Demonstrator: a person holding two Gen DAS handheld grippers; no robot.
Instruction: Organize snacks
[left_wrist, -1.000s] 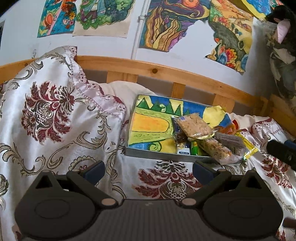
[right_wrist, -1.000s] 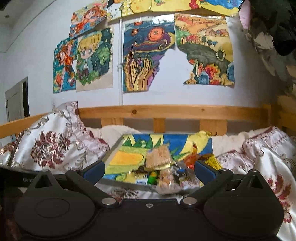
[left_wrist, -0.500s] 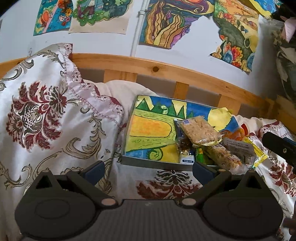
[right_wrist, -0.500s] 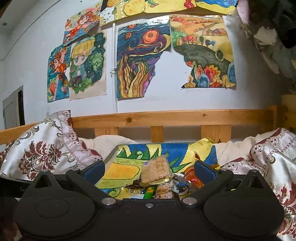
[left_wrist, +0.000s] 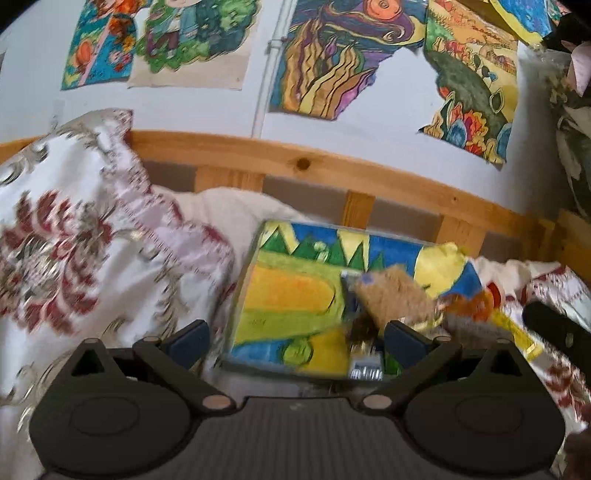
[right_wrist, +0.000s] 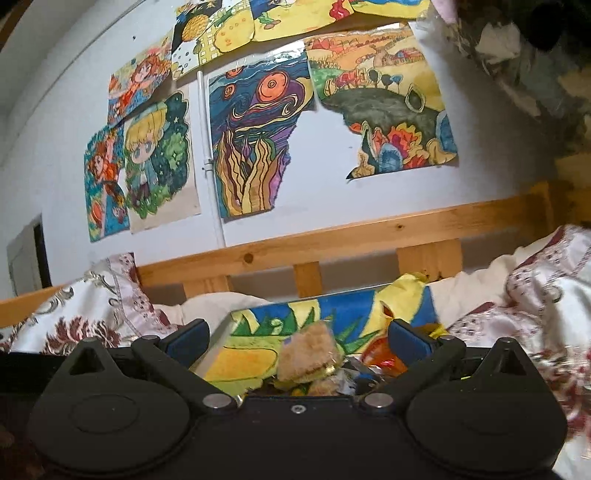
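Both grippers, left (left_wrist: 295, 338) and right (right_wrist: 297, 338), gape empty; snacks (right_wrist: 314, 360) heaped at the tray's (left_wrist: 240, 295) right end on the bed; light, crinkly, crushable; pinch a wrapper seam.

Tray (left_wrist: 295, 295) painted yellow/green/blue; bedding (left_wrist: 74, 258) white w/ maroon floral; claw pads (left_wrist: 190, 341) blue.

Both grippers have moved closer to snack pile (left_wrist: 391, 306) on tray (left_wrist: 291, 291); R gripper (right_wrist: 297, 341) also tilted left.
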